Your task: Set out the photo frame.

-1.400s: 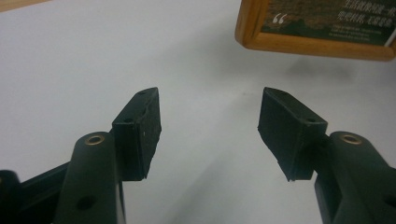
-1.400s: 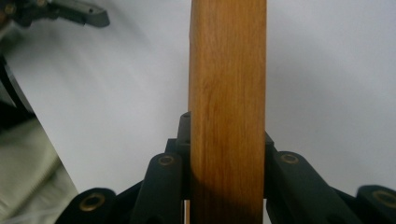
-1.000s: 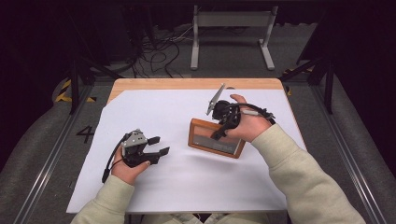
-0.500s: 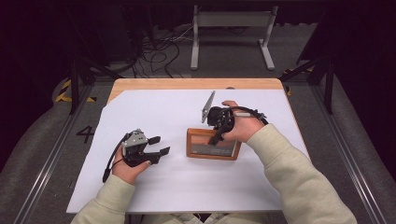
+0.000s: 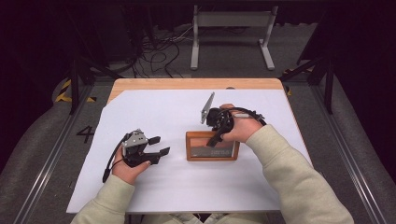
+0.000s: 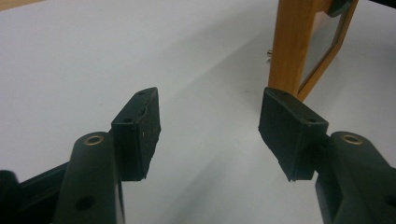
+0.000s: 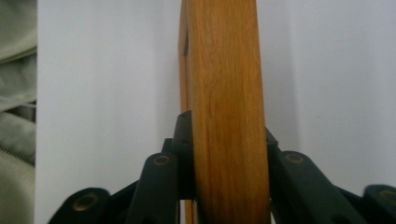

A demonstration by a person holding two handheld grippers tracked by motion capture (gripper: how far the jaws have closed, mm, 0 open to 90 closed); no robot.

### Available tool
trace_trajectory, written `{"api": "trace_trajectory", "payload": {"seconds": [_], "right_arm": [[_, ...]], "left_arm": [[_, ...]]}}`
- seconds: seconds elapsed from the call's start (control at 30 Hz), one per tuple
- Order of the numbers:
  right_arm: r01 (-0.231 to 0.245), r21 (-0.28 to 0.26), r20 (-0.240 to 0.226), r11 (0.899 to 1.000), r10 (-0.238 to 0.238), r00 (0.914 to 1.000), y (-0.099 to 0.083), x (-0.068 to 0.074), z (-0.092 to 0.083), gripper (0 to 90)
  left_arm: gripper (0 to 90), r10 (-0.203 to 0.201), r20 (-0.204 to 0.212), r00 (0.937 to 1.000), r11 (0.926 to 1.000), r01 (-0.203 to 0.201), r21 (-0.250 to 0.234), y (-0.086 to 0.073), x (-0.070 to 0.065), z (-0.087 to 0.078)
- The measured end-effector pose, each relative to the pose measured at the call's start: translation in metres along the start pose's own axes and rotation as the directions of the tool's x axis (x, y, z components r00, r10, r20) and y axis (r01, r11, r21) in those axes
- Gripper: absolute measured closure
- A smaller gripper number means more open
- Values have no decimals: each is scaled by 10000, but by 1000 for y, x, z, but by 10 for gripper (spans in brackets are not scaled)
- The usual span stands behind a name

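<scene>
A big white sheet (image 5: 187,186) covers the wooden table (image 5: 187,84), and nothing lies on it near the grippers except a wooden picture frame (image 5: 211,146). Past the far edge of the table there are loose cables (image 5: 154,46) on the floor and a grey metal stand (image 5: 231,28). The right gripper (image 5: 215,139) pinches the top edge of the frame, one jaw on each side of the wood. The frame seems to stand up on its edge, though from above this is hard to tell. The left gripper (image 6: 208,130) rests on the sheet with its jaws spread wide and nothing between them. The frame stands just past its right jaw.
</scene>
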State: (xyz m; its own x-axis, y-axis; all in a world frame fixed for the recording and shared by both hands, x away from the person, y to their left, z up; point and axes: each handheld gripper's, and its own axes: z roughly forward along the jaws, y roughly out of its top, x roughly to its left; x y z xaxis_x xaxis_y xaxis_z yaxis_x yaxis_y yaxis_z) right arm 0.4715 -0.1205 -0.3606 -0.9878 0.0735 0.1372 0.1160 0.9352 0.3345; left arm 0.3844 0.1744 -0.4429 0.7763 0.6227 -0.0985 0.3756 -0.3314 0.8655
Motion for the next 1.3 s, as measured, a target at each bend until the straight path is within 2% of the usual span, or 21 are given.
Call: {"api": "trace_trajectory", "payload": {"seconds": [0.1, 0.2, 0.23, 0.33, 0.37, 0.47, 0.5, 0.57, 0.6, 0.63, 0.67, 0.73, 0.8, 0.87, 0.93, 0.97, 1.07, 1.1, 1.13, 1.17, 1.3], "right_arm": [[-356, -336, 646, 9988, 377, 9972, -4, -4, -3, 564], [-488, -553, 743, 9973, 529, 9958, -7, -6, -3, 547], [-781, -819, 889, 9936, 853, 9924, -10, -7, -4, 462], [-799, -988, 1108, 9919, 908, 9897, -12, -9, -7, 419], [-913, -1203, 1224, 9885, 1061, 9868, -13, -9, -8, 372], [-1095, -1774, 1812, 9780, 1418, 9732, -20, -6, -17, 330], [-1120, -2169, 2004, 9698, 1565, 9671, -23, -5, -21, 297], [-1286, -2847, 2248, 9499, 1966, 9544, -32, 0, -29, 294], [-1362, -3147, 2429, 9394, 2185, 9451, -38, 4, -35, 292], [-1423, -3282, 2522, 9338, 2318, 9395, -42, 7, -38, 288], [-1514, -3596, 2671, 9208, 2570, 9288, -49, 11, -43, 285], [-1592, -4071, 2816, 8994, 2894, 9148, -60, 19, -50, 285], [-1543, -4500, 2874, 8796, 3062, 9075, -74, 27, -56, 284], [-1684, -4756, 2793, 8634, 3298, 9018, -84, 33, -59, 279], [-1848, -4969, 2781, 8479, 3573, 8916, -98, 40, -61, 273], [-1937, -5125, 2745, 8366, 3734, 8861, -105, 44, -61, 272], [-2104, -5394, 2722, 8153, 4053, 8727, -124, 53, -57, 272], [-2181, -5521, 2714, 8048, 4207, 8657, -133, 57, -55, 272], [-2278, -5703, 2714, 7892, 4429, 8545, -145, 62, -51, 272], [-2278, -5703, 2714, 7892, 4429, 8545, -145, 62, -51, 272], [-2841, -6147, 2581, 7358, 5280, 8091, -189, 77, -28, 267]], "left_arm": [[389, 48, -28, 10000, 10000, -48, 35, 0, 0, 0], [388, 20, -23, 10000, 10000, -20, 39, 0, 0, -1], [387, -37, -32, 10000, 10000, 37, 53, 0, -1, 0], [384, 65, -47, 10000, 9999, -65, 86, 0, -1, -1], [383, 68, -56, 10000, 9999, -68, 82, 0, -1, -1], [379, 21, -98, 10000, 10000, -21, 42, 0, -1, -3], [376, 21, -96, 10000, 10000, -21, 15, 0, -1, -3], [369, -29, -107, 9999, 10000, 29, -1, 1, -2, -4], [365, 14, -110, 9999, 10000, -14, 1, 1, -2, -5], [364, 9, -101, 9999, 10000, -9, -9, 1, -2, -5], [362, -48, -125, 9999, 10000, 48, 4, 2, -3, -6], [358, -93, -97, 9999, 9999, 93, -39, 3, -5, -6], [354, -107, -83, 9999, 9999, 106, -81, 4, -6, -7], [351, -112, -65, 9999, 9999, 111, -83, 5, -7, -6], [345, -147, 5, 9999, 9999, 147, -32, 5, -8, -6], [343, -111, -19, 9999, 9999, 111, 13, 6, -9, -6], [336, -74, 35, 10000, 10000, 74, 33, 4, -11, -9], [336, -67, 16, 10000, 10000, 67, 26, 2, -11, -11], [336, -107, -10, 9999, 9999, 107, 15, 0, -11, -14], [334, -107, -10, 9999, 9999, 107, 15, 0, -11, -14], [329, -261, -115, 9996, 9996, 259, -129, -7, -9, -23]]}}
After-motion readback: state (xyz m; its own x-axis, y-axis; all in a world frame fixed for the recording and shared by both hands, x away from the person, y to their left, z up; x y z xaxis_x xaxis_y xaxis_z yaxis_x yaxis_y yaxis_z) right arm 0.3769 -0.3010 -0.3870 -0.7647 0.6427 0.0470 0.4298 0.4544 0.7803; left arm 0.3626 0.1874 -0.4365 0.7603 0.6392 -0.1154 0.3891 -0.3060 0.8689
